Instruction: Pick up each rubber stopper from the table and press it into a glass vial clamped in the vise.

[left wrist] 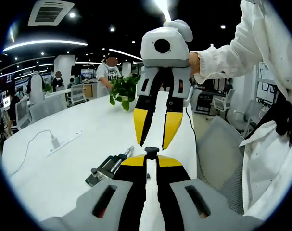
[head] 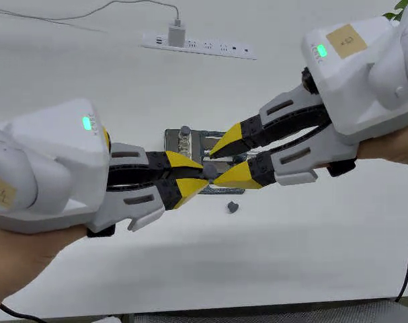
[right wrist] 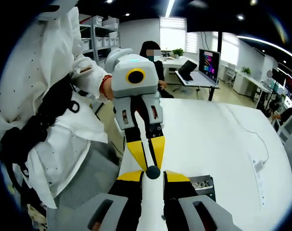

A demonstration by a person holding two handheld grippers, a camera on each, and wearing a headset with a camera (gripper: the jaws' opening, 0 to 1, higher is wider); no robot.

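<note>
Fingertips [left wrist: 131,162] of the left gripper [head: 204,173] are pressed together on a small dark rubber stopper [head: 210,171]. They pinch it in the air, a little above the vise [head: 171,142] and on its near side. The right gripper [head: 214,168] meets it from the opposite side, with its fingers spread so that 1 passes on each side of the stopper. Whether they touch it I cannot tell (it looks to me like a hand-over, but this is only my guess).

About the progress, I judge the task as partly done. In the vise stands 1 glass vial [head: 184,143] with a dark seated stopper [head: 185,130] on its top, so this one seems finished. The pinched stopper is not yet in any vial. A second stopper [head: 232,207] lies on the table [head: 291,256], near the vise on its near side, and nothing holds it. So at least 2 stoppers are left to press in.

Much of the vise is hidden behind the crossing jaws in the head view. In the right gripper view some round shapes show on top of the vise, but they are too small to count. I cannot say how many vials are clamped or how many are open. How deep the seated stopper sits is also hard to make out.
</note>
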